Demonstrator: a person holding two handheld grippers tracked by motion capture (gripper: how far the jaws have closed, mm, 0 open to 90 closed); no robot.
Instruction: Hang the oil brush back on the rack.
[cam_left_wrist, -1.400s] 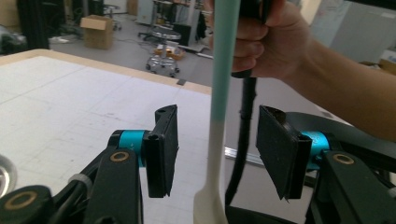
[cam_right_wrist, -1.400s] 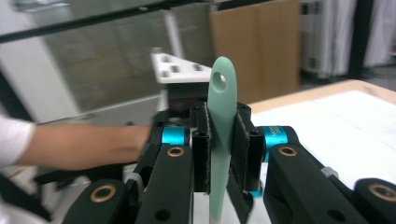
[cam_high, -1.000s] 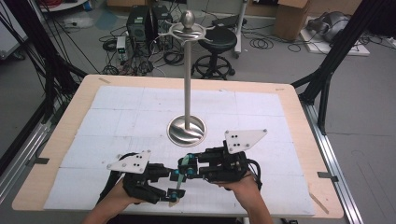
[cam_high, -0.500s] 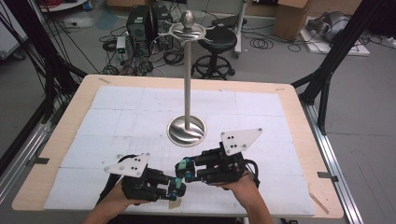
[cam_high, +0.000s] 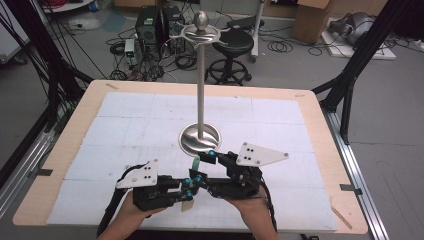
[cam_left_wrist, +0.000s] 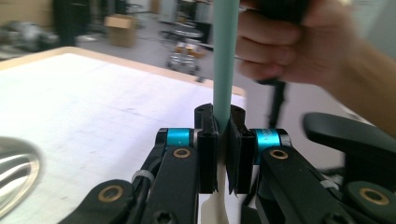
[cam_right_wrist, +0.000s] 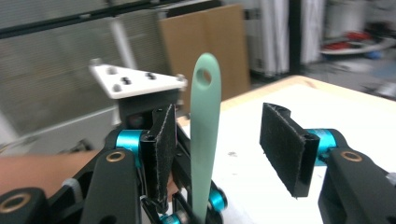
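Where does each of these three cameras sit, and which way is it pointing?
High view: above the person's side, looking forward and down on the table and metal stand; both forearms, left gripper, right gripper.
Left gripper view: on the left gripper, along its jaws shut on the green spatula; the other hand.
Right gripper view: on the right gripper, jaws just opened around the spatula; a forearm.
All share the spatula and table.

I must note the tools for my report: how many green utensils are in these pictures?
1. One green utensil stands near the table's front edge, clamped in the left gripper, its handle between the open pads of the right gripper. No others show.
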